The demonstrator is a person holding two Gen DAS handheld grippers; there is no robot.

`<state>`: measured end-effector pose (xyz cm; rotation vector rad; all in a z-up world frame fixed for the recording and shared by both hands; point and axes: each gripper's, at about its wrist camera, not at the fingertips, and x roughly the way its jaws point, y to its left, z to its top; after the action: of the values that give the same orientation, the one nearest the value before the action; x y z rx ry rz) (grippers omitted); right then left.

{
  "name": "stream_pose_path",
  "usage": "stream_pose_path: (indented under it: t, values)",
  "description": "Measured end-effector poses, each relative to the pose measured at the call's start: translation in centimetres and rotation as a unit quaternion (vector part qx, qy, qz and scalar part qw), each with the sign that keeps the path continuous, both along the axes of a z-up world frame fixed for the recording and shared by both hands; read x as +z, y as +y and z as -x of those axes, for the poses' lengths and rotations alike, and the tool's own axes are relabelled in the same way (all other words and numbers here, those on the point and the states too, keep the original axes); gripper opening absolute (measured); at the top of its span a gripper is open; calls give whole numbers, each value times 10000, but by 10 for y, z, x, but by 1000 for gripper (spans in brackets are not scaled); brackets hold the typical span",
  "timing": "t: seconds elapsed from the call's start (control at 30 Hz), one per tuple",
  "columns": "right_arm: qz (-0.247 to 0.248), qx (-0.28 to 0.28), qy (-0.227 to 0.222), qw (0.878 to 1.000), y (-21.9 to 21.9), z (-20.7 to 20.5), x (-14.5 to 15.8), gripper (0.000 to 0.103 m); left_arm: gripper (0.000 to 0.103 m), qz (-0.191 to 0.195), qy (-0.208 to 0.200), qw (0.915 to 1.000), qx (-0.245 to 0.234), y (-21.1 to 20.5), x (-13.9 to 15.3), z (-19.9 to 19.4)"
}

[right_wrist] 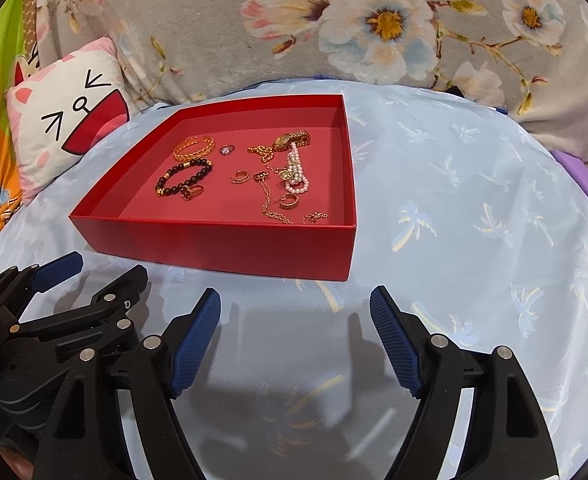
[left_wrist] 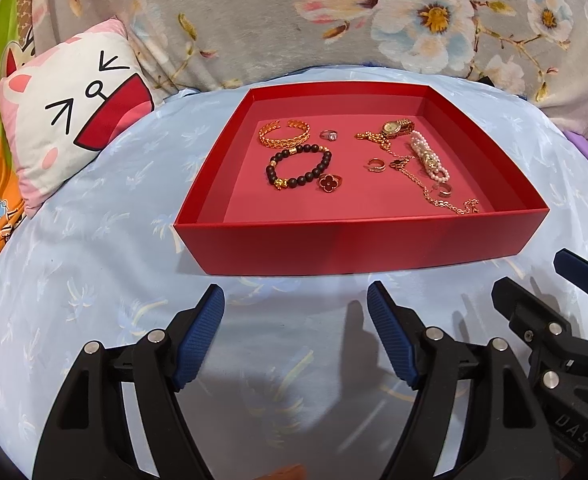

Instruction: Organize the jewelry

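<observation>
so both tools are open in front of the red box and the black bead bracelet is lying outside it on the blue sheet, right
Not quite. The black bead bracelet lies inside the red box, near its left side, not on the blue sheet; the left wrist view shows this. The rest holds: the left tool and right tool are open in front of the box.

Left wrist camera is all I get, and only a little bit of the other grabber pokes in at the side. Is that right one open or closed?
Observer: Open. In the right wrist view, the right gripper has its jaws wide apart with nothing between them.
Operator: Is it inside the red box with the bracelets?
Observer: No. It is outside, over the blue cloth. It sits in front of the near wall of the red box, toward the box's right-hand corner.
</observation>
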<state>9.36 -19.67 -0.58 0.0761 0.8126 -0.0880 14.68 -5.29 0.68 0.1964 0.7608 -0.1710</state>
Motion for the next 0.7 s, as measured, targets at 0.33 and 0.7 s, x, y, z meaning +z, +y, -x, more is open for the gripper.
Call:
stream_pose_path:
  t: [0.33,0.7]
  values:
    - [108,60,-11,9999,2,2,-1,78,79,40,2,9999,100,5,0,-1]
    - [126,14,89,9999,1,-1,-5,79,79,21,-4,9999,116,4,0,-1]
